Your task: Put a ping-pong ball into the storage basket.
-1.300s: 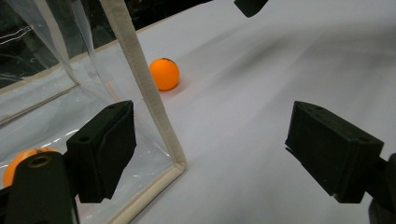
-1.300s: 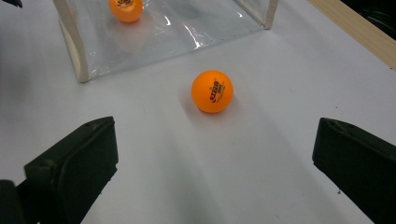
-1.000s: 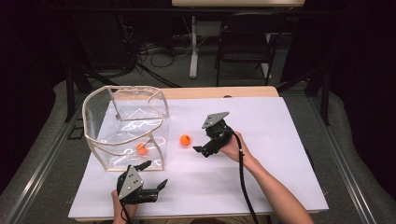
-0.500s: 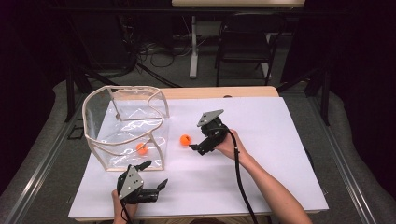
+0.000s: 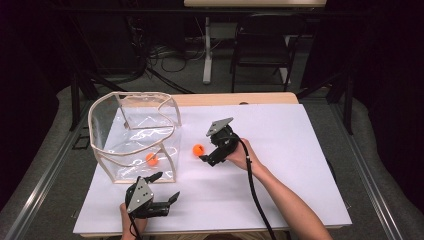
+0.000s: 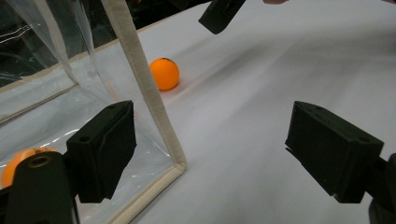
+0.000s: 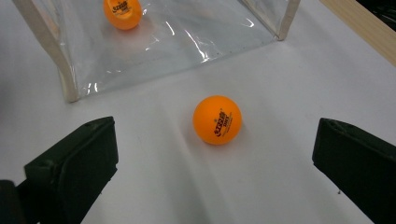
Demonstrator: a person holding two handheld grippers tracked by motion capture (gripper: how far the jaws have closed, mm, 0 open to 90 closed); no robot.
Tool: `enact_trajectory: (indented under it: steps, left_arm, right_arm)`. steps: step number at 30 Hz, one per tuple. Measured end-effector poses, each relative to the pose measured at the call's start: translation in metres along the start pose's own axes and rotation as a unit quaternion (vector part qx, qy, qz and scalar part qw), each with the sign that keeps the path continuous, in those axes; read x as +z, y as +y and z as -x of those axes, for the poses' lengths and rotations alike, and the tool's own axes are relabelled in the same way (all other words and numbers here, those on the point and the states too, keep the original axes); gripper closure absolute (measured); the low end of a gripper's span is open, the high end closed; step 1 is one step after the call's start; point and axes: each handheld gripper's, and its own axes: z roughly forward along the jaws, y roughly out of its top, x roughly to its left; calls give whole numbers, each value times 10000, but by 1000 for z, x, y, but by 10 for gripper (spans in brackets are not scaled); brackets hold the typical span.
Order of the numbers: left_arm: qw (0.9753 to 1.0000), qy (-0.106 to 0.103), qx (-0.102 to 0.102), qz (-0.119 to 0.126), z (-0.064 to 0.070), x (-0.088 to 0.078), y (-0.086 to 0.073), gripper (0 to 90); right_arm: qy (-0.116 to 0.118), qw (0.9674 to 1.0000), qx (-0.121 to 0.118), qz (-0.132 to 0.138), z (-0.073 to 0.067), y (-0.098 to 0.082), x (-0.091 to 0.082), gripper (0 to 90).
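Orange against the white tabletop, a table-tennis ball lies just outside the clear plastic bag, beside its near right corner, as the right gripper closes in from the ball's far side with its fingers spread wide and nothing between them. A second orange ball already rests inside the bag, on its floor near the front wall. The left gripper waits in front of the bag, at its near corner, fingers likewise apart and empty, one of them close to the bag's cloth-edged seam.

The risk, by the look of it, is a light round ball on a smooth sheet: should one finger touch before the other, the ball would likely roll away, perhaps against the bag wall, or squirt out of a pinch set off-centre. The bag's wall stands close enough that a wide-open finger could also nudge it and shift it.

Compared with a second earlier, the right gripper has travelled toward the bag and now sits almost at the ball, where before it hung well clear of it. The left gripper, the bag and both balls have kept their places.
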Motion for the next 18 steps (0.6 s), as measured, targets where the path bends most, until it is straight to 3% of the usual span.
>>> enact_trajectory:
  steps: [13,18]
  left_arm:
    - [10000,-7,56,-5,3,2,2,158]
    - [10000,-12,46,-6,2,2,1,158]
  right_arm:
    - [118,9999,-13,60,3,13,14,0]
    - [142,9999,-1,-29,5,14,22,0]
